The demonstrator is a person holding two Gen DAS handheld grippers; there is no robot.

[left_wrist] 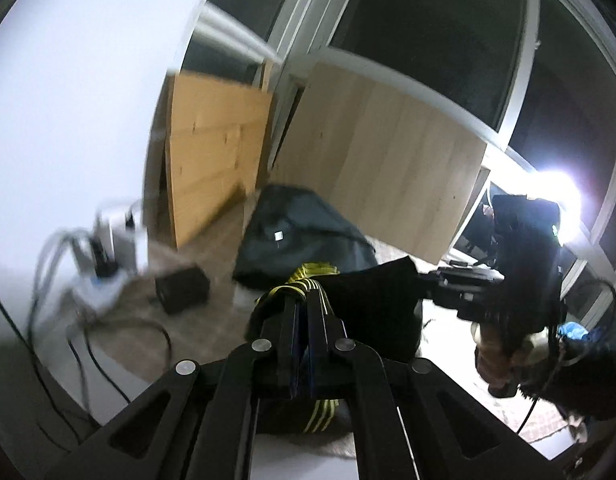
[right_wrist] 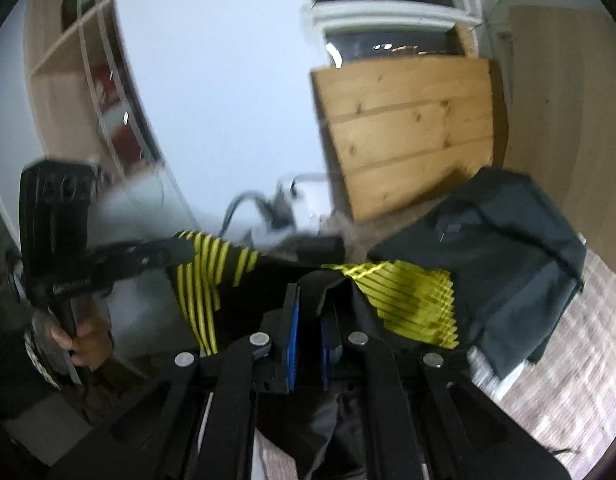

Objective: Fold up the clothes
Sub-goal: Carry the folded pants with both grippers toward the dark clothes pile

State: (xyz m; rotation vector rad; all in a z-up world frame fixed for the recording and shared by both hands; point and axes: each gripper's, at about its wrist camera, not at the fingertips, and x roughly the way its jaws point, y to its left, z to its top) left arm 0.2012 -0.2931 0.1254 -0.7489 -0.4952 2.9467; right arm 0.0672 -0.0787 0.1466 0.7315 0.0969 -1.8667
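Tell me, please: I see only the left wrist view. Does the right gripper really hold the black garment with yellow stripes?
Observer: Yes. In the right wrist view, black cloth of the garment sits between the blue pads of the right gripper.
Operator: Are there stripes near it?
Observer: A wide yellow-striped panel lies just right of its fingers.
Operator: And who holds my left gripper?
Observer: A bare left hand grips the handle below the left gripper, which pinches a striped edge.
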